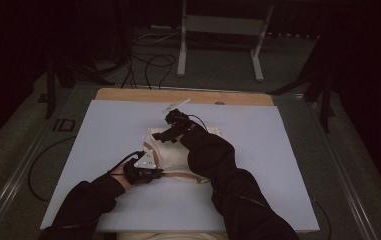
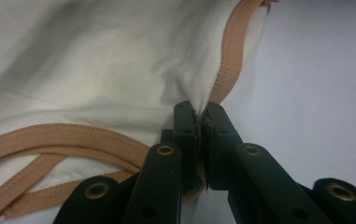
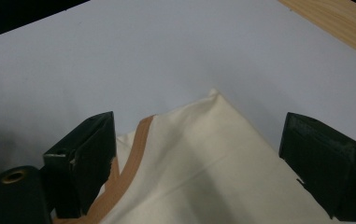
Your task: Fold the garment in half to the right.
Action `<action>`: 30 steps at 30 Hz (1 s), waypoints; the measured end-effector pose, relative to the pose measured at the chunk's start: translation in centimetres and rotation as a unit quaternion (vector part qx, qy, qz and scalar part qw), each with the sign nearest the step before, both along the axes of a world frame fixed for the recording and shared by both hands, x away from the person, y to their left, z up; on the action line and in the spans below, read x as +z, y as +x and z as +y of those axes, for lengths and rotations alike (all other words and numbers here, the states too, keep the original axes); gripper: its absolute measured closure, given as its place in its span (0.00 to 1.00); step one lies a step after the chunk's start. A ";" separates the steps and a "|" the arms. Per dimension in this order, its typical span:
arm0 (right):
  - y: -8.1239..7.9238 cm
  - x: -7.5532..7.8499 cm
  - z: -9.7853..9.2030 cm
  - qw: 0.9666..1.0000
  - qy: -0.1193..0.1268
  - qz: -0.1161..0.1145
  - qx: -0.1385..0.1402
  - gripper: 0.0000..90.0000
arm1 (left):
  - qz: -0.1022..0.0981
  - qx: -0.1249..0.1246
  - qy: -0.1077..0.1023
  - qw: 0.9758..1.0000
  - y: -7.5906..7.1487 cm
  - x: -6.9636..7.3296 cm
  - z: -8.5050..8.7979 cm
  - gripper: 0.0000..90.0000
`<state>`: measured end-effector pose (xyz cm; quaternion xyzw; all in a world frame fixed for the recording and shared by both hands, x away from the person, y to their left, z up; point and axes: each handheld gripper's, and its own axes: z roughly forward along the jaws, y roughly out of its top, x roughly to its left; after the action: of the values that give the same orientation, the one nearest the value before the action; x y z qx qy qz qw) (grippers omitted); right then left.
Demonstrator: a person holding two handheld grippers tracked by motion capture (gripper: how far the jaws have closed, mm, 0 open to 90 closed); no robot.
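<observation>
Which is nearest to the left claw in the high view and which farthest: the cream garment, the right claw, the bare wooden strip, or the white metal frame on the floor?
1. Cream garment: the left claw is pinching its near edge.
2. Right claw: over the garment's far side.
3. Wooden strip: along the table's far edge.
4. White metal frame: on the floor beyond the table.

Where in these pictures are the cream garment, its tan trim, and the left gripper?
cream garment point(image 2: 96, 60): left gripper view, on the plain cloth.
tan trim point(image 2: 68, 135): left gripper view, on the stitched band along the edge.
left gripper point(image 2: 200, 116): left gripper view, between the fingertips shut on the cloth.
</observation>
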<state>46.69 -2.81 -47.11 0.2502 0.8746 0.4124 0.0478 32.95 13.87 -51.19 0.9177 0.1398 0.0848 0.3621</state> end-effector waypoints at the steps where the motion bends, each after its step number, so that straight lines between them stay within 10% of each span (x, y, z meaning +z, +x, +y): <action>1: 0.1 -0.1 0.2 1.000 0.002 -0.004 0.003 0.12 | 0.001 0.001 -0.001 1.000 0.0 0.0 0.0 0.95; 20: 2.1 -1.4 4.3 1.000 -0.021 0.005 -0.006 0.15 | 0.002 0.000 0.007 1.000 0.0 -0.4 0.0 0.95; 30: 2.6 -2.8 5.8 0.998 -0.052 -0.014 -0.030 0.52 | 0.004 0.000 0.007 1.000 0.0 -0.4 -0.1 0.95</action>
<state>49.33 3.01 -49.96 0.2677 0.8862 0.3683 0.0856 32.95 13.82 -51.57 0.9207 0.1410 0.0818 0.3546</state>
